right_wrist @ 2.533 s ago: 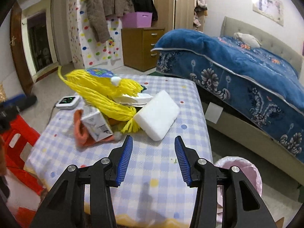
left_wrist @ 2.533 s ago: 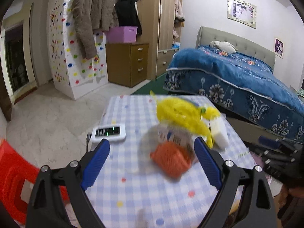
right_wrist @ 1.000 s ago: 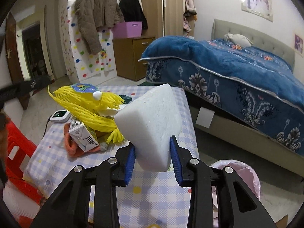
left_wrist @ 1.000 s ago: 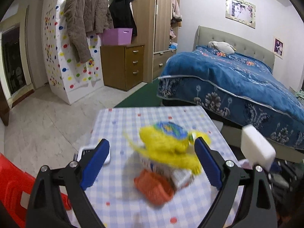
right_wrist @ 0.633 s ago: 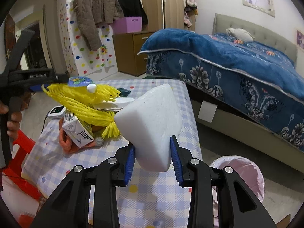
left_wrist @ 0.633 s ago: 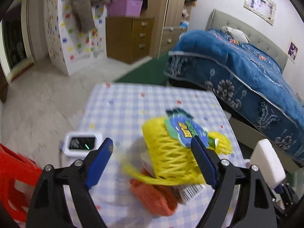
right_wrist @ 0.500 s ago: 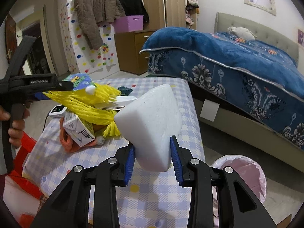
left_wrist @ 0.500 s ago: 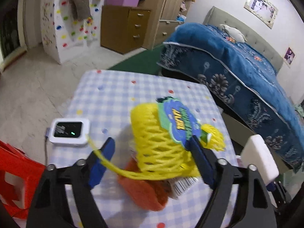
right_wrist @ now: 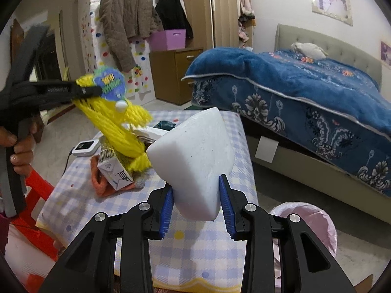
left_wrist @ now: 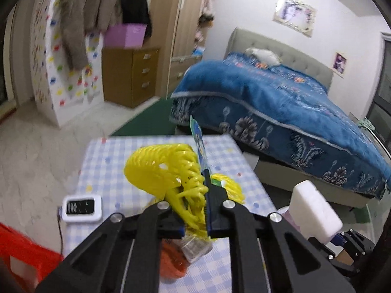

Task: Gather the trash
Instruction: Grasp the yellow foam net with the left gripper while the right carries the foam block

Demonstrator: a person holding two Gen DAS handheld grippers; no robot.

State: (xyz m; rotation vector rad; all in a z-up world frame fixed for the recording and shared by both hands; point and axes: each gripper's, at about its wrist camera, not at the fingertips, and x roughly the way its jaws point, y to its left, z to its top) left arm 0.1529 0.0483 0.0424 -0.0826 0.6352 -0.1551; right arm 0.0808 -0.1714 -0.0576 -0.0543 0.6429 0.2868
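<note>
My left gripper (left_wrist: 204,190) is shut on a yellow plastic net (left_wrist: 166,171) with a blue-green label (left_wrist: 199,141), and the net hangs lifted above the table. From the right wrist view, the left gripper (right_wrist: 94,90) holds the net (right_wrist: 117,124) over a small carton (right_wrist: 114,171) and an orange scrap (right_wrist: 100,185). The right gripper (right_wrist: 196,205) is shut on a white foam block (right_wrist: 195,161), held above the table's right side. That block (left_wrist: 315,210) also shows at the lower right of the left wrist view.
A checked cloth covers the table (right_wrist: 195,246). Beside its right edge, a pink-lined bin (right_wrist: 310,222) stands on the floor. On the table's left side lies a white device (right_wrist: 85,146) with a cable. A red stool (right_wrist: 36,190) sits to the left, a blue bed (right_wrist: 305,92) behind.
The left gripper closed on the yellow net and raised it off the pile. The right gripper kept the foam block gripped and hardly moved.
</note>
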